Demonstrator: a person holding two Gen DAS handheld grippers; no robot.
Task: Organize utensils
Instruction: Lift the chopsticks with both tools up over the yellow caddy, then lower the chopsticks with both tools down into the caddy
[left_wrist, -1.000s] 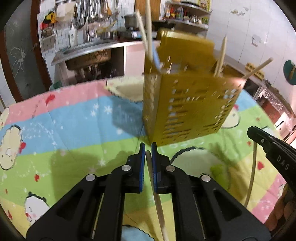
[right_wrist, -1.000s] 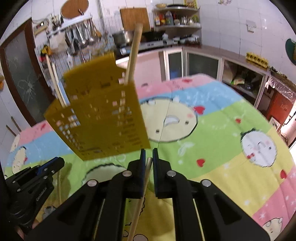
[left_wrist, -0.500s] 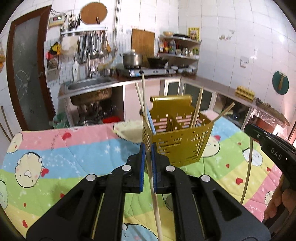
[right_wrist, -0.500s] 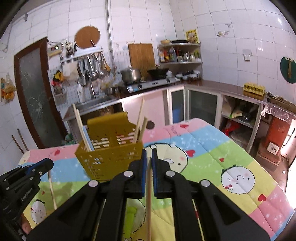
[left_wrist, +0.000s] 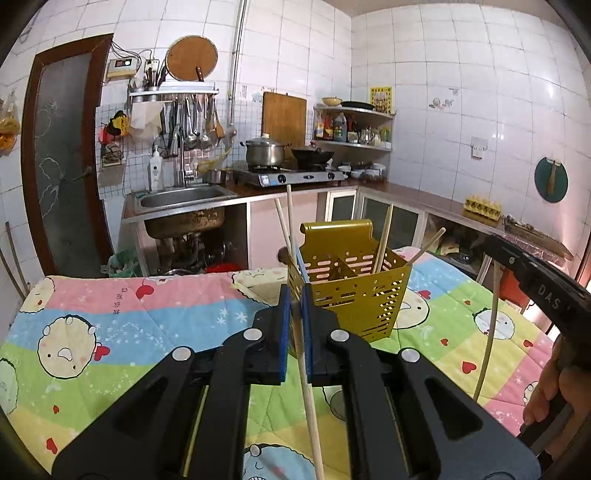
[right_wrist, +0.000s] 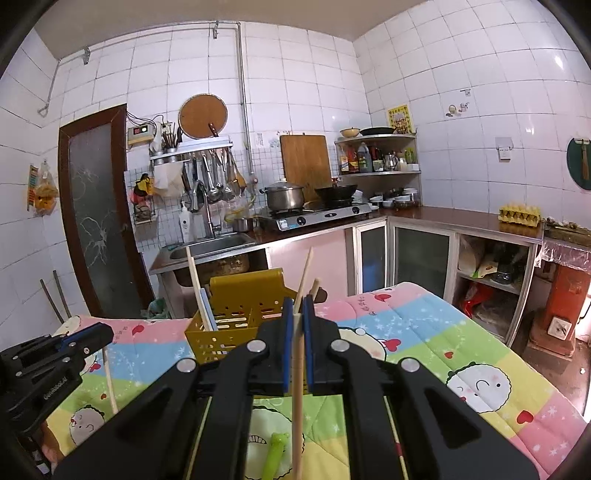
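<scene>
Left wrist view: left gripper (left_wrist: 294, 325) clamped on a pale wooden chopstick (left_wrist: 309, 398), stick running back under the camera. Perforated yellow metal utensil holder (left_wrist: 351, 291) stands upright just ahead and slightly right of the gripper tips, on the table with the cartoon-print quilted cloth (left_wrist: 122, 325). Several chopsticks lean out of its top. Open cloth to the left of the gripper; table's far edge lies just behind the holder. The right gripper (left_wrist: 496, 245) is off to the right, gripping a second chopstick (left_wrist: 487, 332) that hangs down.

Right wrist view: right gripper closed on that chopstick; holder ahead, slightly left. Green plastic piece (right_wrist: 275, 456) lies on the cloth below the gripper. Wide clear cloth to the right, up to the table's edge.
</scene>
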